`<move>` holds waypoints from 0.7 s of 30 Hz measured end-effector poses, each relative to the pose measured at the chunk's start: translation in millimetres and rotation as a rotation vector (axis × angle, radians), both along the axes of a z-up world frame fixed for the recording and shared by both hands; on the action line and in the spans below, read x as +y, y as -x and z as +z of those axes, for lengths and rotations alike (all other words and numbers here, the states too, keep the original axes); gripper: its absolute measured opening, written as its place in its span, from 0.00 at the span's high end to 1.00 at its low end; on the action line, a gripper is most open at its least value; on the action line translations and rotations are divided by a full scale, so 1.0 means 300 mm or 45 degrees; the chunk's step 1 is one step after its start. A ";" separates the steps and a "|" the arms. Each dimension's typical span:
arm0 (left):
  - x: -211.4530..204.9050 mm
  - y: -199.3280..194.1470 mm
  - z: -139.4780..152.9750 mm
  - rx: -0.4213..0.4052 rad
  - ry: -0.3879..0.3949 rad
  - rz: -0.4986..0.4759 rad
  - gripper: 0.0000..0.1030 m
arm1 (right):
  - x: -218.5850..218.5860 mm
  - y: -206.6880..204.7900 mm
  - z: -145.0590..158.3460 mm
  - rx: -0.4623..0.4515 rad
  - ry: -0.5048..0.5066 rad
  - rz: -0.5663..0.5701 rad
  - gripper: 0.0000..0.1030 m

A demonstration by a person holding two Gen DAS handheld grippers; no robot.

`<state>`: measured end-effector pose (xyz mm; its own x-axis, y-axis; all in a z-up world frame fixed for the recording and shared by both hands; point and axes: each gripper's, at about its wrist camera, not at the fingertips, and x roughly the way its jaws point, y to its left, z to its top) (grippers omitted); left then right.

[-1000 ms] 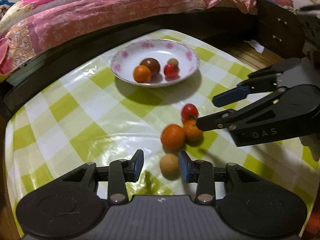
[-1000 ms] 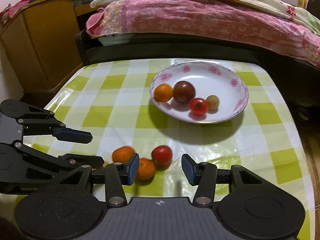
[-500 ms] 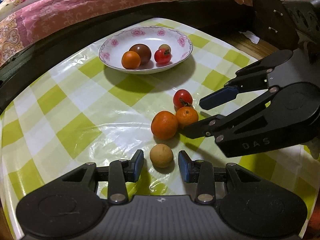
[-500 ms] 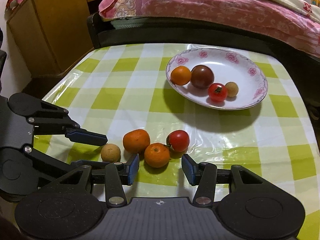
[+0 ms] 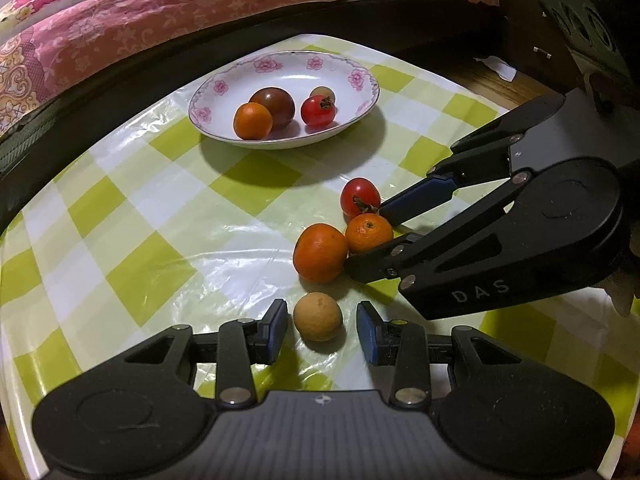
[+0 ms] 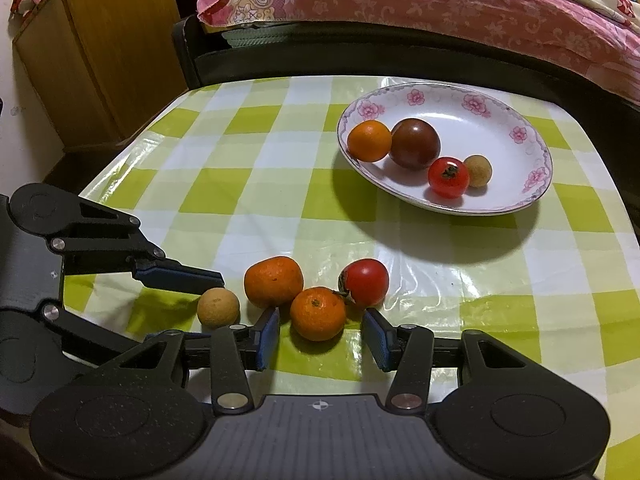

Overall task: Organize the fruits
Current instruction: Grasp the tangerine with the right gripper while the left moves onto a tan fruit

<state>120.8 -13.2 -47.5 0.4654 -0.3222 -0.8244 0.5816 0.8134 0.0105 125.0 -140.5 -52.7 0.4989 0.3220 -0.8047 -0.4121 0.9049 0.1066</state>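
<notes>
A white floral plate (image 5: 362,80) (image 6: 536,160) holds an orange, a dark tomato, a red tomato and a tan longan. On the checked cloth lie a tan longan (image 5: 318,317) (image 6: 218,307), a large orange (image 5: 320,253) (image 6: 274,281), a small orange (image 5: 369,233) (image 6: 318,313) and a red tomato (image 5: 360,197) (image 6: 366,282). My left gripper (image 5: 322,330) is open with the loose longan between its fingertips. My right gripper (image 6: 322,334) is open around the small orange; it also shows in the left wrist view (image 5: 380,236).
A bed with a pink quilt (image 5: 160,12) (image 6: 440,0) and dark frame runs along the table's far side. A wooden cabinet (image 6: 100,52) stands at the far left. A dark drawer unit (image 5: 532,40) stands at the right.
Both grippers have moved forward and down toward the loose fruits. The longan now sits between my left fingertips and the small orange between my right fingertips.
</notes>
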 end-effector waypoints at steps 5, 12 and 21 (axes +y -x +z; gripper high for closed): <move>0.000 -0.004 0.002 0.005 -0.002 0.009 0.57 | 0.003 -0.006 0.003 0.005 -0.009 0.002 0.58; 0.007 -0.009 0.011 0.007 0.007 0.020 0.67 | -0.003 -0.010 0.006 0.029 -0.021 -0.003 0.75; 0.001 -0.014 0.025 -0.021 0.001 0.028 0.67 | -0.006 -0.006 0.018 0.021 -0.016 -0.006 0.76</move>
<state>124.9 -12.8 -40.0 0.4859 -0.3124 -0.8163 0.5631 0.8262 0.0190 126.6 -142.4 -47.3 0.4870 0.3297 -0.8088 -0.4061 0.9053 0.1245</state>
